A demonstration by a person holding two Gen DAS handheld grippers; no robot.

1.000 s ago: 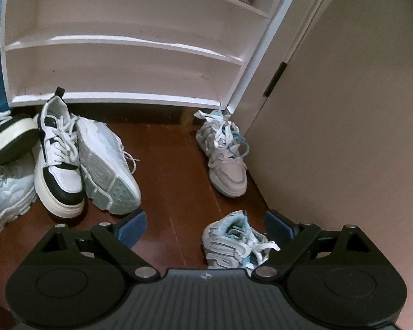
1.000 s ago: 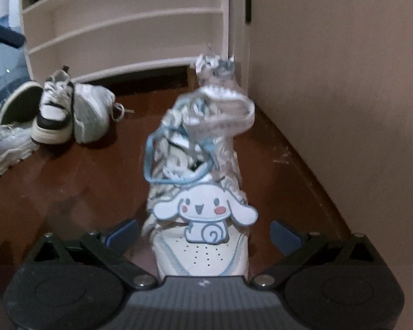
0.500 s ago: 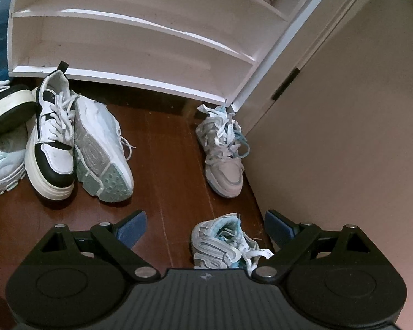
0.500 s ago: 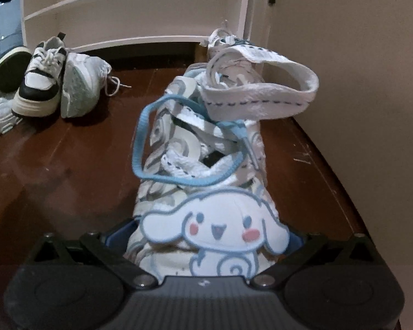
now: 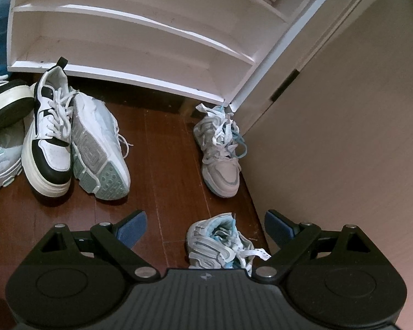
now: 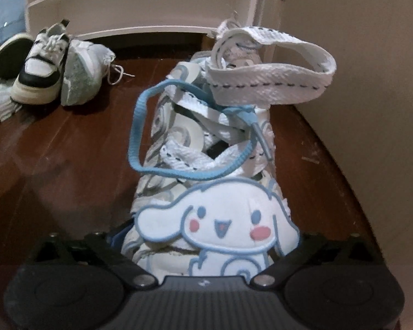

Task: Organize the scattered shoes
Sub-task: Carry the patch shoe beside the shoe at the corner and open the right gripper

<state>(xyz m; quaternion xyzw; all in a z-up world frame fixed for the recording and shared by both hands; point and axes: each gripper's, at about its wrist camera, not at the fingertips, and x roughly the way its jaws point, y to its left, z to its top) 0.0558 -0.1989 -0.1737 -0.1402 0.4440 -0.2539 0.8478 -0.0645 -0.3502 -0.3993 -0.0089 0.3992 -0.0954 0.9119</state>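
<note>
Gripping cartoon-patch sneaker (image 6: 206, 181): right tongs (image 6: 203, 236); left tongs (image 5: 205, 227) wide, empty.

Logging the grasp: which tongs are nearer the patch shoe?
Right. Its tongs clamp the patch shoe at its near end; the left tongs hang open, touching no shoe.

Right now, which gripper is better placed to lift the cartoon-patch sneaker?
Right gripper: its fingers already close around the cartoon-patch sneaker. Left gripper hangs open above the floor.
</note>
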